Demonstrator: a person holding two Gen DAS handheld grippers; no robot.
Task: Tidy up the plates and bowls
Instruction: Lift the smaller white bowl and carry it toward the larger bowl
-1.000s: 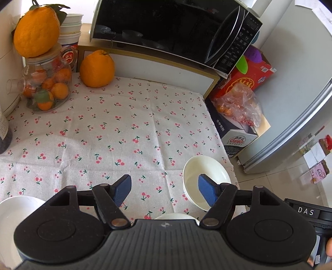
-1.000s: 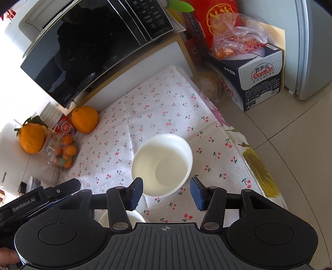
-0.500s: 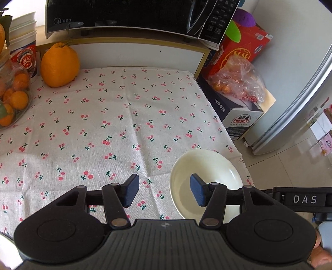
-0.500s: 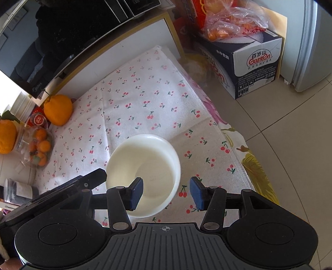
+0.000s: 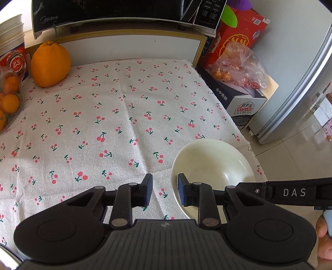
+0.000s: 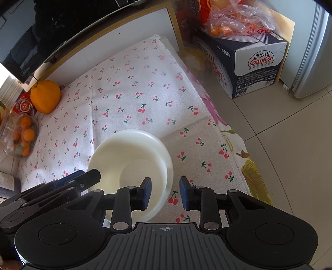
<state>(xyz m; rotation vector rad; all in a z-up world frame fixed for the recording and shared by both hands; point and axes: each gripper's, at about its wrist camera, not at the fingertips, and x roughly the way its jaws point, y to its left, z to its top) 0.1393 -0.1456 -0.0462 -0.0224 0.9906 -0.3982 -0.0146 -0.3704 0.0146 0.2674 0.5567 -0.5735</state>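
Observation:
A white bowl (image 5: 213, 162) sits on the cherry-print tablecloth (image 5: 116, 124) near its front right corner. It also shows in the right wrist view (image 6: 130, 153). My left gripper (image 5: 165, 190) is open, and its jaws straddle the bowl's left rim, one outside and one inside. My right gripper (image 6: 165, 192) is open, and its jaws straddle the bowl's right rim the same way. Neither is closed on the rim. The left gripper also shows in the right wrist view (image 6: 83, 178) at the bowl's left edge.
A large orange fruit (image 5: 49, 64) and a jar of small oranges (image 5: 8, 99) stand at the back left. A microwave (image 5: 124, 12) sits on a raised shelf behind. A Ganten box (image 6: 255, 62) and a fridge (image 5: 307, 83) stand on the floor to the right.
Both grippers have moved down and in toward the bowl. The left gripper's jaws have narrowed. The bowl has stayed on the cloth.

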